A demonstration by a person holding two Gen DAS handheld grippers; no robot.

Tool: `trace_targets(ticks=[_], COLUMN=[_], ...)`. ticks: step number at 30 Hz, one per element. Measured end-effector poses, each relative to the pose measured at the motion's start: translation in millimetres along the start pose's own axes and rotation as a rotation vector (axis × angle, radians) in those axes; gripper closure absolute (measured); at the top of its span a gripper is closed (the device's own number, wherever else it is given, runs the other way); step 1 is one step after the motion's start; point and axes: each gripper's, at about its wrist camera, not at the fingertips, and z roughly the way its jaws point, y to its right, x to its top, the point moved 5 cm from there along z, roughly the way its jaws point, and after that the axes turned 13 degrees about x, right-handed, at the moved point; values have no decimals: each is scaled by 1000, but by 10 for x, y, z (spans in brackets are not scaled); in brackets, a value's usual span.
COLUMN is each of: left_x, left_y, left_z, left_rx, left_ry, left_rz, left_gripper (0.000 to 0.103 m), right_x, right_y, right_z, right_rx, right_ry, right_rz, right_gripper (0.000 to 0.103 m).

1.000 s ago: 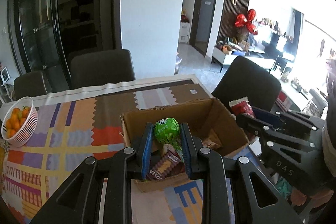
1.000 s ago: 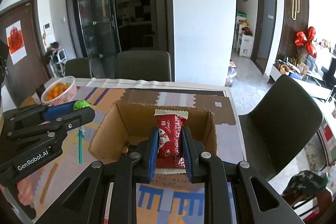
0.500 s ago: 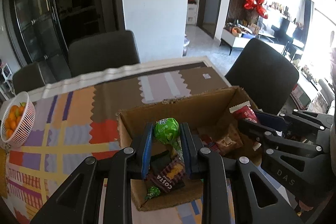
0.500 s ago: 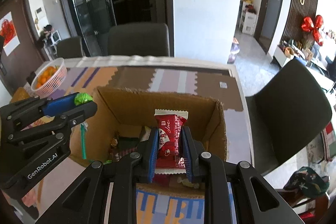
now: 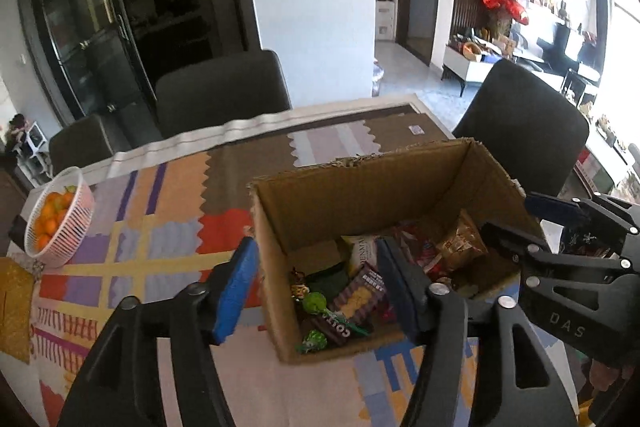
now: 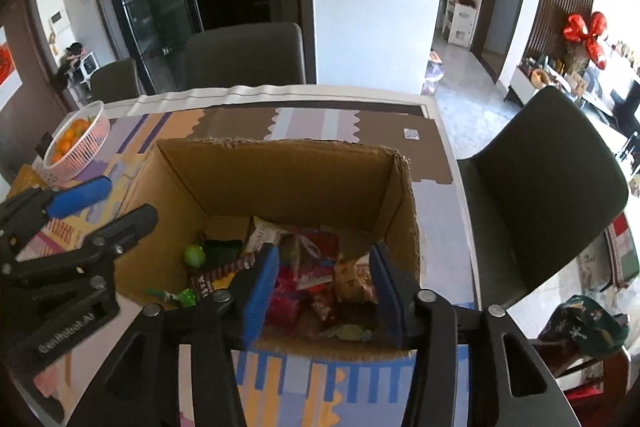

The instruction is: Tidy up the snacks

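An open cardboard box (image 5: 360, 195) (image 6: 280, 179) stands on the table and holds several snacks. My left gripper (image 5: 316, 287) is open and empty over the box's left wall. A green lollipop (image 5: 314, 303) (image 6: 195, 255) lies in the box next to a brown biscuit pack (image 5: 358, 293). My right gripper (image 6: 324, 291) is open and empty over the box's right half. Red packets (image 6: 308, 267) lie below it. Each gripper shows from the side in the other view: the right one (image 5: 560, 227) and the left one (image 6: 88, 211).
A pink basket of oranges (image 5: 56, 215) (image 6: 76, 143) sits at the table's far left. A patterned cloth (image 5: 160, 227) covers the table. Dark chairs stand behind (image 6: 244, 55) and at the right (image 6: 540, 195). The table's right edge runs close to the box.
Both grippers opened. The green lollipop dropped from my left gripper into the box, and the red packet dropped from my right gripper into it. Both grippers moved closer over the box.
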Motion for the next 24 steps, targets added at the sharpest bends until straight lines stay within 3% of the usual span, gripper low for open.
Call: trace_targets(ticks=[11,24], left_x=[-318,-887], left_y=[-234,-295], left_z=[-648,-1430], left_rx=[57,55], left_ry=[127,270], left_rz=[-73,-94], left_gripper=[20,7], right_x=[-337,-918], right_y=[-169,-357], right_z=[-638,-1346], right_rx=[-52,-108], right_ry=[172,325], right_rz=[-11,-25], right_gripper=[21,12])
